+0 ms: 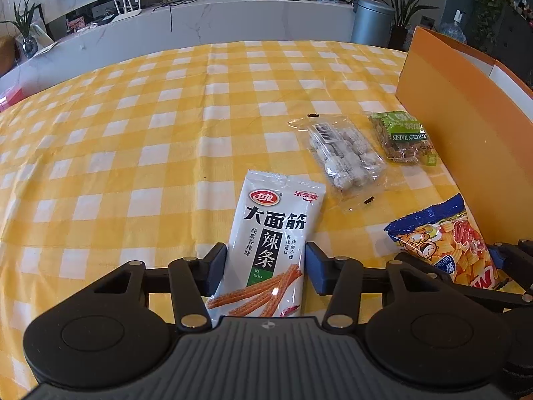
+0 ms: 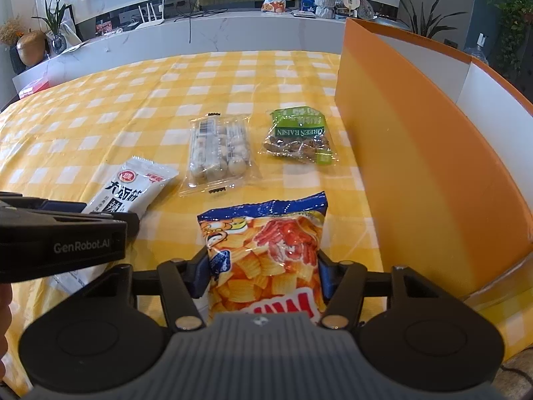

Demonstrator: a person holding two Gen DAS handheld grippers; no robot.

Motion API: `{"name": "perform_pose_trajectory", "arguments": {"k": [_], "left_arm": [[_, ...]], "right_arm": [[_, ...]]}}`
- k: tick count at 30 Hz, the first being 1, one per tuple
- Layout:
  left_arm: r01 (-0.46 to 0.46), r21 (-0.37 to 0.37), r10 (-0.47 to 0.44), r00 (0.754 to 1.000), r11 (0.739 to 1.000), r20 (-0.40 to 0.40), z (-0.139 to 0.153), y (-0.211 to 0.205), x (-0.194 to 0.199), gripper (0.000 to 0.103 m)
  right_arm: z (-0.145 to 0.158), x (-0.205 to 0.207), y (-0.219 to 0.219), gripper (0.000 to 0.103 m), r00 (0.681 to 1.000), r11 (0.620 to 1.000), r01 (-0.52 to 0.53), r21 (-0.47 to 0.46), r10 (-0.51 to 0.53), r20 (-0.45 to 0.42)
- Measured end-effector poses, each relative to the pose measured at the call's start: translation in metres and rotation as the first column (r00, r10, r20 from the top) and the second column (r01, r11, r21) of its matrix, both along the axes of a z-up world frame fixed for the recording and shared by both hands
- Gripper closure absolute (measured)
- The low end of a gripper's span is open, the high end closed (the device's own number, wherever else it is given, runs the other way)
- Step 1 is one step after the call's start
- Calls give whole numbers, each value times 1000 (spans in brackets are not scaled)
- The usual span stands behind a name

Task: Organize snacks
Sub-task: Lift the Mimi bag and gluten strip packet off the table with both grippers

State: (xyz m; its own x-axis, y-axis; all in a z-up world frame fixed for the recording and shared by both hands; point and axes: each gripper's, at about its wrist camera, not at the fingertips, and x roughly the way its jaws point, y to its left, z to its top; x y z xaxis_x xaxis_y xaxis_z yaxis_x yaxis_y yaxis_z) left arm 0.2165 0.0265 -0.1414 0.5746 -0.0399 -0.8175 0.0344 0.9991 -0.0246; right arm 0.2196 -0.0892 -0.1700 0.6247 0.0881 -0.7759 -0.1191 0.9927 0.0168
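A white spicy-strip packet (image 1: 269, 226) lies on the yellow checked tablecloth (image 1: 133, 133), and my left gripper (image 1: 265, 260) is shut on it, a blue pad against each long edge. To its right, my right gripper (image 2: 263, 263) is shut on an orange and blue chips bag (image 2: 266, 233), its pads pressing the bag's two sides. The right wrist view also shows the packet (image 2: 133, 190) and the left gripper's body (image 2: 66, 233) at its left edge. Farther back lie a clear bag of wrapped sweets (image 2: 216, 153) and a green raisin pack (image 2: 296, 136).
A tall orange box (image 2: 433, 153) with a white inside stands open on the right edge of the table, close to the raisin pack. Behind the table runs a white marble counter (image 2: 233, 33) with a snack bag, a teddy bear and plants.
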Motion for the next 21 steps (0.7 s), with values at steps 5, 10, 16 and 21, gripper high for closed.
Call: {"name": "perform_pose_trajectory", "arguments": {"k": [5, 10, 16, 21], "left_arm": [[-9, -16, 9, 1000, 1000, 10, 4, 2, -4, 46], [-21, -19, 22, 999, 1000, 29, 7, 2, -8, 46], [-34, -26, 36, 997, 999, 62, 15, 3, -16, 46], [-53, -41, 57, 993, 998, 105, 35, 5, -23, 46]], "right_arm": [[3, -2, -1, 51, 1000, 1000, -2, 1, 2, 2], [9, -5, 0, 52, 1000, 1000, -3, -1, 3, 21], [25, -10, 1, 52, 999, 1000, -4, 18, 3, 55], [47, -16, 1, 52, 996, 998, -15, 56, 10, 89]]}}
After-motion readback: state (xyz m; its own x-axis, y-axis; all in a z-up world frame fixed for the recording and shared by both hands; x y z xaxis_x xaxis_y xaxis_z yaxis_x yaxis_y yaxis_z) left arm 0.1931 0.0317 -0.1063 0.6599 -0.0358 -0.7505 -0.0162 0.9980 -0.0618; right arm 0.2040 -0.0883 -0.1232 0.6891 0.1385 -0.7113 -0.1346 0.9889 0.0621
